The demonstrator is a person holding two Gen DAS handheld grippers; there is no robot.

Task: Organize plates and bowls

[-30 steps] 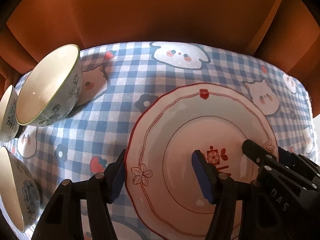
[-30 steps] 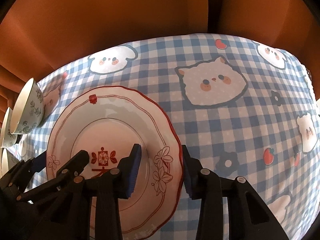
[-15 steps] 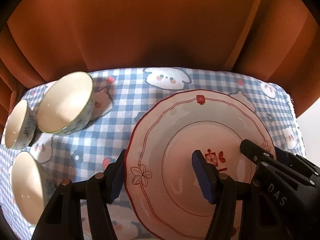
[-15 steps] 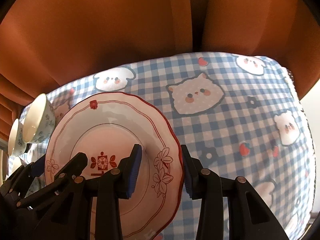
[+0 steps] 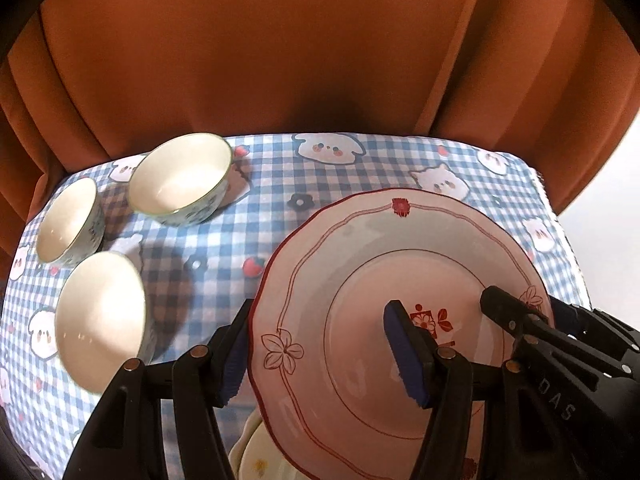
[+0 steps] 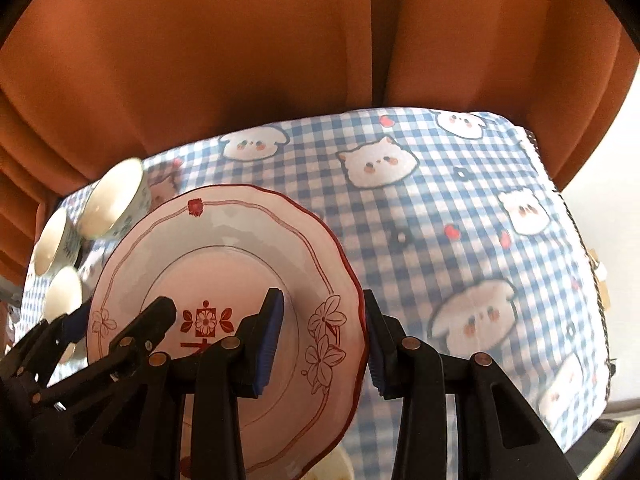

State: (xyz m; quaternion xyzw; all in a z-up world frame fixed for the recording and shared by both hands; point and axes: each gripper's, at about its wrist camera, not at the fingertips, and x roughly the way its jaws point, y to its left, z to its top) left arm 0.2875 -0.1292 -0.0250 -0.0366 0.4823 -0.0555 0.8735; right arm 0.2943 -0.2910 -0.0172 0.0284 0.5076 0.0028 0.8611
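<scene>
The plate (image 5: 400, 280), clamped at opposite rims by the left gripper (image 5: 320, 352) and the right gripper (image 6: 324, 344), now hangs clear of the desk (image 5: 260, 208), which was just beneath it a second ago. A cream dish (image 5: 260, 456) has come into sight under it.

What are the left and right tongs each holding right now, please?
Left tongs: closed on the left rim of the red-trimmed plate.
Right tongs: closed on the same plate's right rim.
</scene>
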